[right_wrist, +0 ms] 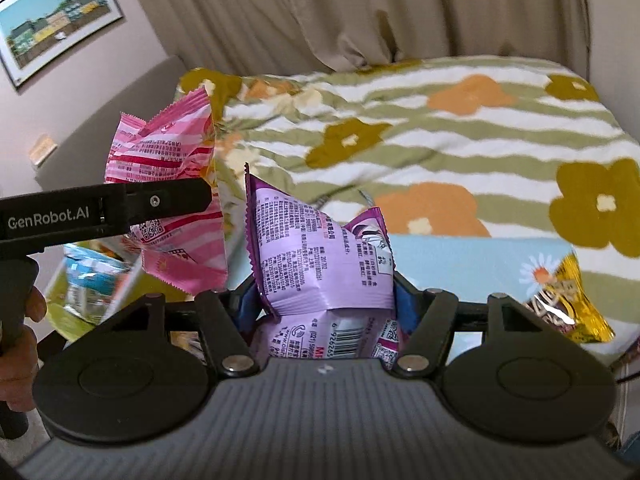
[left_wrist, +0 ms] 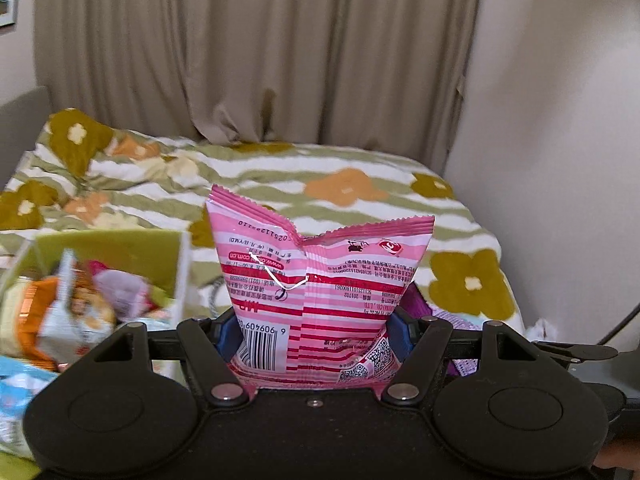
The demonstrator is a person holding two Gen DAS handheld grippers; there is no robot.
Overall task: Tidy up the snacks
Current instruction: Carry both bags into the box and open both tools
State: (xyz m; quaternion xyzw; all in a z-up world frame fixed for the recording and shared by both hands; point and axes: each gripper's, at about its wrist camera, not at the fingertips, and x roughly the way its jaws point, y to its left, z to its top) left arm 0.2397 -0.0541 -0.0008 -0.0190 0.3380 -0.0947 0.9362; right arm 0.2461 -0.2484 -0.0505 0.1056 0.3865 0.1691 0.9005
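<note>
My left gripper (left_wrist: 316,328) is shut on a pink striped snack packet (left_wrist: 320,288), which stands upright between its blue pads (left_wrist: 228,332), above the bed. The right wrist view shows that same pink packet (right_wrist: 168,160) at the left, clamped in the left gripper (right_wrist: 192,200). My right gripper (right_wrist: 324,300) is shut on a purple snack packet (right_wrist: 320,264), its pads pressing the crumpled sides. Both packets hang side by side in the air. A sliver of the purple packet (left_wrist: 416,300) peeks from behind the pink one.
A green-lined box (left_wrist: 120,240) with several snack packets sits at the lower left, also blurred as the box (right_wrist: 72,312). A yellow packet (right_wrist: 560,304) lies on a light blue cloth (right_wrist: 460,256) over the flowered quilt (right_wrist: 440,140). Curtains and walls stand behind. A hand (right_wrist: 20,340) holds the left handle.
</note>
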